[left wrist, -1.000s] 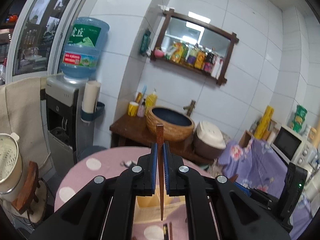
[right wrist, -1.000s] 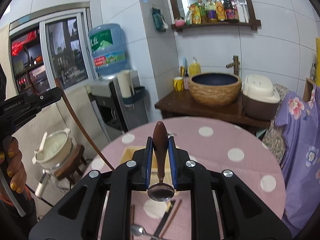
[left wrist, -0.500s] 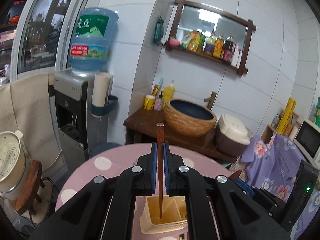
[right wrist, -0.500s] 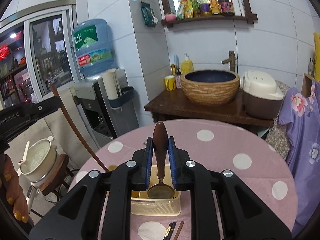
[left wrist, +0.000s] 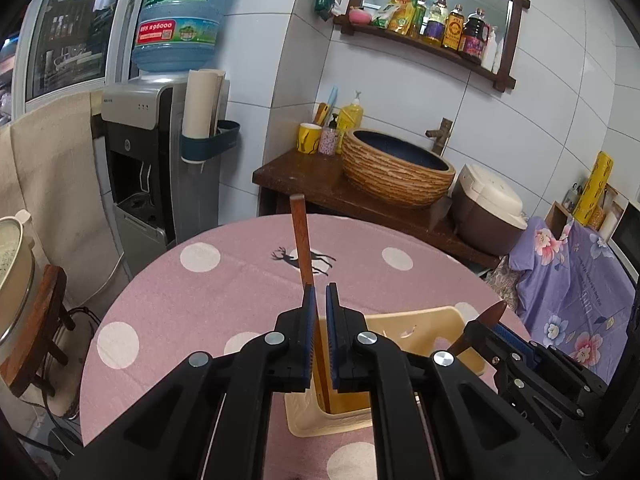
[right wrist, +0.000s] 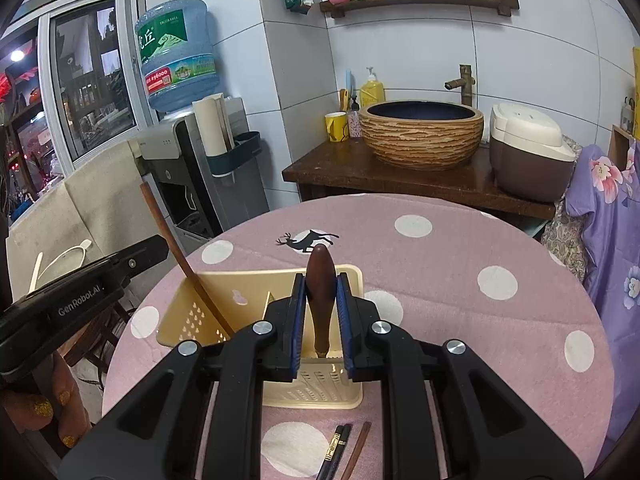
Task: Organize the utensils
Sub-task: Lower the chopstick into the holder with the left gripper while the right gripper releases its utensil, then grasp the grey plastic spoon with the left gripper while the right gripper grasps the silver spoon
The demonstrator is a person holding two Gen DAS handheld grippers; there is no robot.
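A cream plastic utensil holder (right wrist: 224,300) with compartments stands on the pink polka-dot table (right wrist: 440,280). My left gripper (left wrist: 320,300) is shut on a brown wooden chopstick (left wrist: 301,240), whose lower end reaches down into the holder (left wrist: 432,320). The chopstick also shows in the right wrist view (right wrist: 180,256), slanting into the holder's left compartment. My right gripper (right wrist: 320,284) is shut on a spoon's dark wooden handle (right wrist: 320,276), with its lower end down inside the holder's right compartment. The spoon's bowl is hidden.
Loose black and brown chopsticks (right wrist: 344,448) lie on the table in front of the holder. Behind the table stand a wooden counter with a woven basin (right wrist: 420,132), a rice cooker (right wrist: 528,152) and a water dispenser (right wrist: 180,140).
Both grippers have tilted down and moved over the holder. The chopstick and the spoon have gone down into its compartments. The spoon's bowl has dropped out of sight.
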